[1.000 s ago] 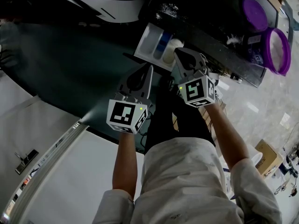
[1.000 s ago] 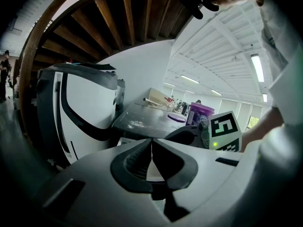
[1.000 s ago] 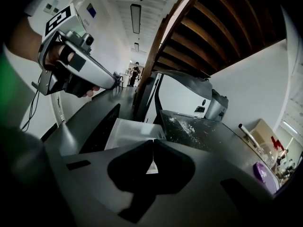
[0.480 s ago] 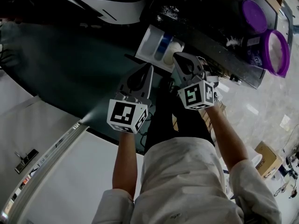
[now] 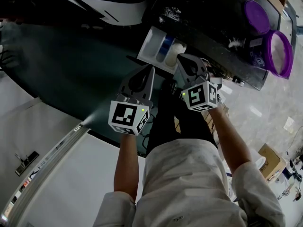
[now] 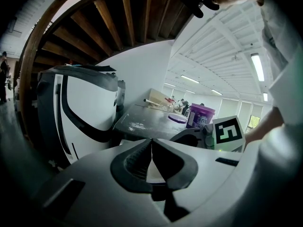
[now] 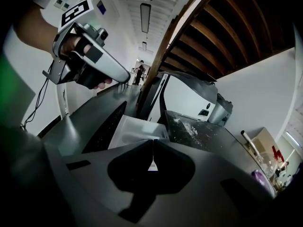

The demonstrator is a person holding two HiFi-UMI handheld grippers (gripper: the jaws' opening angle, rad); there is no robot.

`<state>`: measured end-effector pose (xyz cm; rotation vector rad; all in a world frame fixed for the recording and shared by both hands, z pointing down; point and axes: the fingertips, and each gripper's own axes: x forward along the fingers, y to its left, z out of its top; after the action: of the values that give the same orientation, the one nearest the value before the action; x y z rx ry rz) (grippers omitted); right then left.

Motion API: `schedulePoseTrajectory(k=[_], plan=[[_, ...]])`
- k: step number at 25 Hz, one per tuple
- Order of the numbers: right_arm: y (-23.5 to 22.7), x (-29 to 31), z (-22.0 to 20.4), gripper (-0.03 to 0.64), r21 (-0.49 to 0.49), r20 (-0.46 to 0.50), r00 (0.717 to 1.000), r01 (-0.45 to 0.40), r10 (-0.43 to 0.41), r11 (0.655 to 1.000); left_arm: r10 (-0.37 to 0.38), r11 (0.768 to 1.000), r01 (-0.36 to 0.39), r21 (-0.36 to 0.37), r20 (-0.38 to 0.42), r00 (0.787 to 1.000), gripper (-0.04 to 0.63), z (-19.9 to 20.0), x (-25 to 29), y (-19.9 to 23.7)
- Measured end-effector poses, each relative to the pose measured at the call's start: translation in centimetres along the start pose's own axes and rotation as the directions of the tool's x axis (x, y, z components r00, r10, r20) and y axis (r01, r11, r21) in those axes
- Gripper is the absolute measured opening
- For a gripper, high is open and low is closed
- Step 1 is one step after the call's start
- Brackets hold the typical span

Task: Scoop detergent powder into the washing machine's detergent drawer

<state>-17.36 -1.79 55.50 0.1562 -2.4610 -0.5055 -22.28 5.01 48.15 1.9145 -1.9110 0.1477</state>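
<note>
Left gripper view: my fingers (image 6: 135,162) are pressed together tip to tip, with nothing caught between them. Right gripper view tells the same of my other pair of fingers (image 7: 132,169): they are closed on each other and hold nothing.

From the head view, my left gripper (image 5: 149,70) hangs over the dark floor, a little short of the detergent drawer (image 5: 150,40) and to its left. My right gripper (image 5: 182,56) sits just beside the drawer's near right corner, its tips close to the powder-filled end. I cannot tell whether they touch it.

The drawer is white and pulled well out of the washing machine (image 5: 208,18). It has a pale compartment on the left, a blue insert (image 5: 164,43) in the middle, and a mound of white detergent powder (image 5: 176,49) on the right. In the right gripper view the drawer lies just beyond my closed tips, slightly to the left.

Some powder is scattered on the machine's dark top (image 5: 171,12). Farther along that top stands a purple tub (image 5: 278,51), open, with its purple lid (image 5: 258,14) lying beside it.
</note>
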Motion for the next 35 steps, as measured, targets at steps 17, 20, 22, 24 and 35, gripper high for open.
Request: schedulePoseTrajectory(k=[17, 20, 22, 24, 35], plan=[[-0.7, -1.1, 1.4, 0.009, 0.108, 0.054, 0.998, 0.006, -0.012, 0.994, 0.014, 1.000, -0.014, 0.015, 0.015, 1.000, 0.020, 0.8, -0.8, -0.1], [-0.8, -1.7, 1.8, 0.009, 0.145, 0.072, 0.997, 0.000, -0.011, 0.989, 0.018, 1.000, -0.018, 0.020, 0.020, 1.000, 0.020, 1.0, -1.1, -0.4], [-1.1, -2.1, 2.3, 0.009, 0.193, 0.092, 0.996, -0.009, -0.009, 0.981, 0.020, 0.999, -0.020, 0.024, 0.024, 1.000, 0.020, 1.2, -1.3, -0.7], [-1.3, -2.5, 2.6, 0.009, 0.246, 0.109, 0.994, -0.018, -0.009, 0.969, 0.024, 0.999, -0.025, 0.027, 0.025, 0.999, 0.020, 1.3, -1.6, -1.0], [-3.1, -4.8, 3.1, 0.009, 0.518, 0.190, 0.981, -0.072, -0.032, 0.852, 0.045, 0.998, -0.047, 0.046, 0.049, 0.998, 0.020, 2.6, -3.3, -2.8]])
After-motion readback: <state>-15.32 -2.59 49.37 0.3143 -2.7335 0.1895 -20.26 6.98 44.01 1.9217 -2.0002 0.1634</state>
